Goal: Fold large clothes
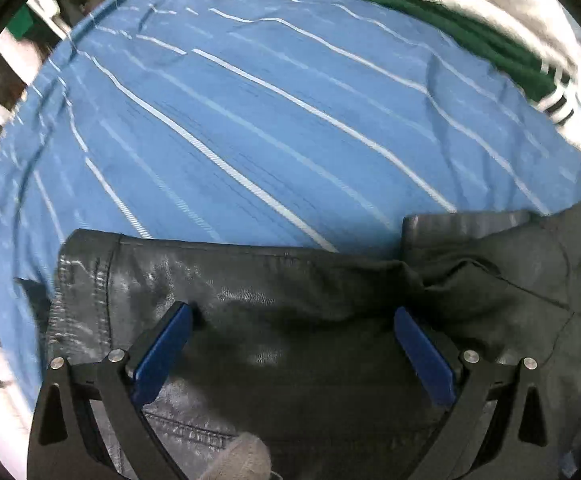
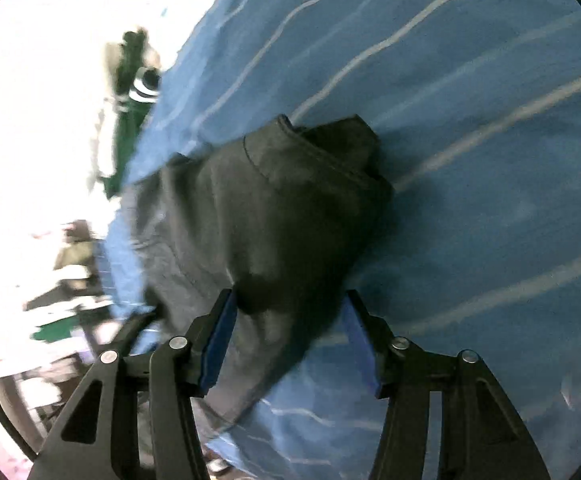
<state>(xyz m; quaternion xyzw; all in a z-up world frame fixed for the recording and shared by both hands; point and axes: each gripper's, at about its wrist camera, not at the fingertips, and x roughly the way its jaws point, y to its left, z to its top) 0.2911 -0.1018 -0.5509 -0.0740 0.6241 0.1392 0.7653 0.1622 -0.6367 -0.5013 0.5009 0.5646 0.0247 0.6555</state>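
Observation:
A black leather-look jacket (image 1: 274, 300) lies bunched on a blue striped bedsheet (image 1: 250, 120). My left gripper (image 1: 292, 312) is open just above its shiny panel, blue pads spread wide on either side. In the right wrist view the jacket's dark fabric part (image 2: 274, 208) lies in a heap on the sheet (image 2: 470, 160). My right gripper (image 2: 290, 300) is open, its jaws straddling the near end of the heap; I cannot tell whether the pads touch it.
A green garment with white striped cuffs (image 1: 470, 28) lies on a white cloth at the far right of the bed; it also shows in the right wrist view (image 2: 134, 92). The bed's edge and room clutter (image 2: 70, 280) are at the left.

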